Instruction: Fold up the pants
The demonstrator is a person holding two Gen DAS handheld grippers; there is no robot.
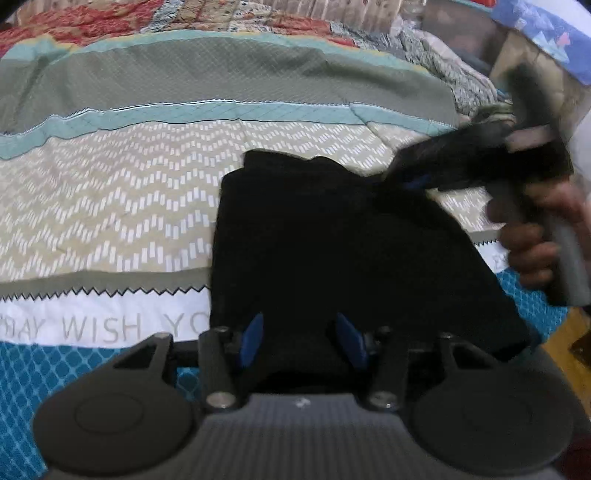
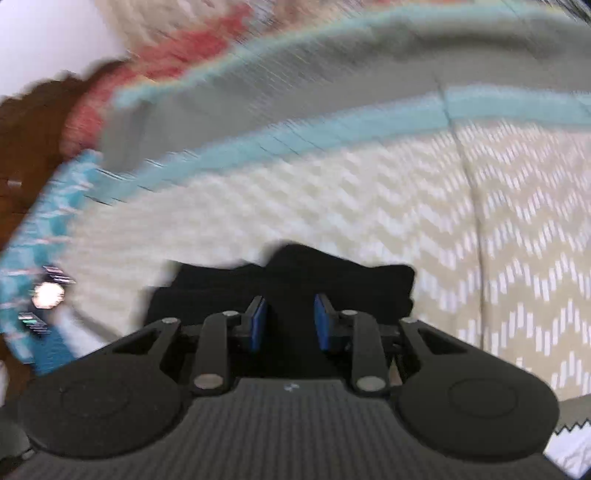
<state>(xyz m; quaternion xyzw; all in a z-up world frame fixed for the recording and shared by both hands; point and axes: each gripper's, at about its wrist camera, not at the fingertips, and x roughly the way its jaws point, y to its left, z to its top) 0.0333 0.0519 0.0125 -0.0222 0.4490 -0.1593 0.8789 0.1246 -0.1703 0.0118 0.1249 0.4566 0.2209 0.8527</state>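
Observation:
The black pants (image 1: 332, 240) lie folded into a compact block on the patterned bedspread (image 1: 110, 206). My left gripper (image 1: 301, 339) is open, its blue pads either side of the near edge of the pants. My right gripper (image 1: 417, 182), held by a hand at the right, reaches onto the far right corner of the pants. In the right wrist view the right gripper (image 2: 290, 321) has its blue pads apart with black pants fabric (image 2: 295, 280) between and beyond them; the view is motion-blurred.
The bedspread has beige chevron, teal and grey bands and the white strip reading "WISH YO" (image 1: 129, 326). A red patterned quilt (image 1: 92, 22) lies at the far side. Wooden floor (image 1: 569, 343) shows past the bed's right edge.

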